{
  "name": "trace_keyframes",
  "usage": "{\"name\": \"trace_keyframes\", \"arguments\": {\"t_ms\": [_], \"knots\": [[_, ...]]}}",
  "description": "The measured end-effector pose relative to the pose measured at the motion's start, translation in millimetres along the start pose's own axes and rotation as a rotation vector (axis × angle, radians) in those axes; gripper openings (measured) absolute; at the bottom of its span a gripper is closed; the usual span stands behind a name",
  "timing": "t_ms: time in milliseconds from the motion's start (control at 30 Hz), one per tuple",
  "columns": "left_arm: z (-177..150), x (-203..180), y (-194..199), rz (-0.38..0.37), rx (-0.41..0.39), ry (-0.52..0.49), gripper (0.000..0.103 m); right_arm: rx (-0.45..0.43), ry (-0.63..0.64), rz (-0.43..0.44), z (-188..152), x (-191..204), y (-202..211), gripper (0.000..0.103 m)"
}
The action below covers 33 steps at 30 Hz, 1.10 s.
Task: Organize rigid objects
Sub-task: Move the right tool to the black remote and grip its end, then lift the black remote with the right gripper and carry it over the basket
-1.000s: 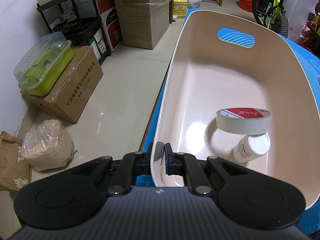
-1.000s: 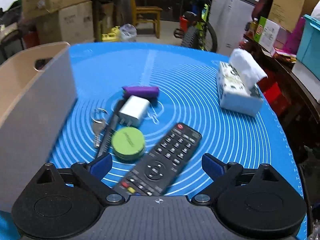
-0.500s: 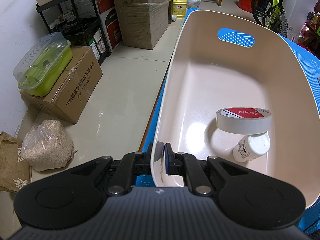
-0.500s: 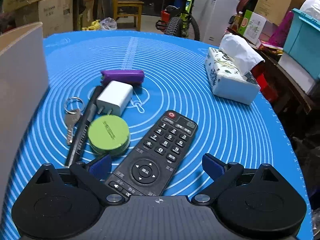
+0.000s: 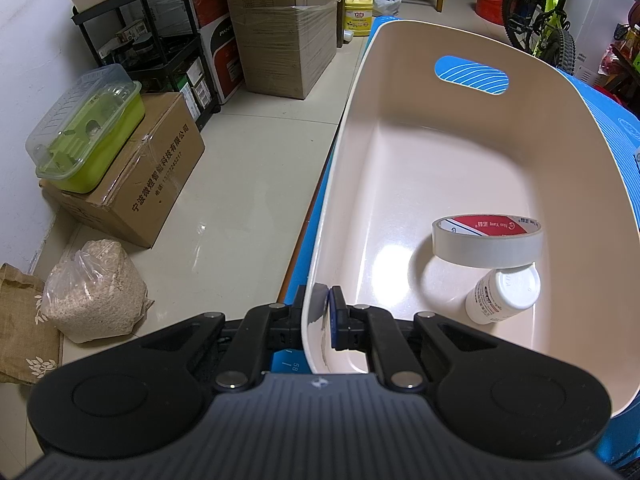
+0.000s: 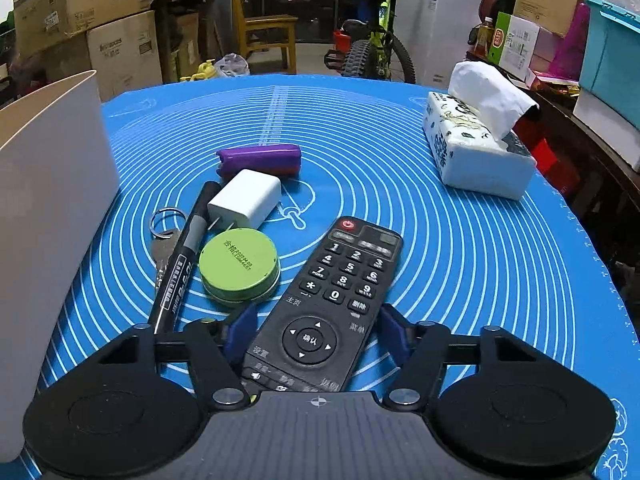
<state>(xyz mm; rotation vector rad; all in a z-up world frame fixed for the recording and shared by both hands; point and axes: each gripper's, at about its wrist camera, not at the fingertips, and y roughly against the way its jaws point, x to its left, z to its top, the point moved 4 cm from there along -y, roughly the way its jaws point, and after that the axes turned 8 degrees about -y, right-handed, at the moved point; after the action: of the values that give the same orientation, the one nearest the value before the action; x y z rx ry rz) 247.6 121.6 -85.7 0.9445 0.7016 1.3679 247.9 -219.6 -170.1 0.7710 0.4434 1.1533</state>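
Observation:
My left gripper (image 5: 320, 312) is shut on the near rim of the beige bin (image 5: 460, 152), one finger inside and one outside. A tape roll (image 5: 486, 246) and a white pill bottle (image 5: 502, 294) lie in the bin. My right gripper (image 6: 316, 332) is low over the blue mat (image 6: 460, 248), its jaws part closed on either side of the black remote (image 6: 328, 304); I cannot tell if the pads touch it. A green tin (image 6: 239, 264), black marker (image 6: 184, 260), keys (image 6: 162, 236), white charger (image 6: 245, 199) and purple tube (image 6: 259, 159) lie left of the remote.
A tissue pack (image 6: 476, 148) sits at the mat's right side. The bin's outer wall (image 6: 48, 216) stands at the left of the right wrist view. Cardboard boxes (image 5: 136, 184), a grain bag (image 5: 94, 292) and a shelf (image 5: 160, 56) stand on the floor left of the table.
My right gripper has moved forward and down over the remote, and its jaws have narrowed around it. The left gripper has stayed clamped on the bin rim.

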Motion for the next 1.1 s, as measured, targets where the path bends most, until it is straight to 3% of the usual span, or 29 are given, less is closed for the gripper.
{"name": "trace_keyframes", "arguments": {"t_ms": [167,367,467,500,567,667,1100], "knots": [[0,0,-1,-0.002,0.000,0.001,0.012,0.006,-0.016,-0.015,-1,-6,4,0.059],[0,0,0,-0.001,0.000,0.000,0.011,-0.020,0.019,-0.024,0,-6,3,0.057],[0,1,-1,-0.002,-0.001,-0.002,0.012,-0.056,0.043,-0.057,2,-5,-2,0.067],[0,1,-1,-0.003,-0.001,-0.001,0.011,-0.061,0.030,-0.048,3,-7,-3,0.067],[0,1,-1,-0.002,0.000,-0.001,0.011,-0.047,0.000,-0.002,4,-10,-4,0.057],[-1,1,-2,0.003,0.000,-0.005,0.012,-0.047,0.017,-0.011,4,-8,-3,0.054],[-1,0,-2,0.000,0.000,-0.004,0.011,-0.125,-0.018,-0.001,19,-11,29,0.054]]}}
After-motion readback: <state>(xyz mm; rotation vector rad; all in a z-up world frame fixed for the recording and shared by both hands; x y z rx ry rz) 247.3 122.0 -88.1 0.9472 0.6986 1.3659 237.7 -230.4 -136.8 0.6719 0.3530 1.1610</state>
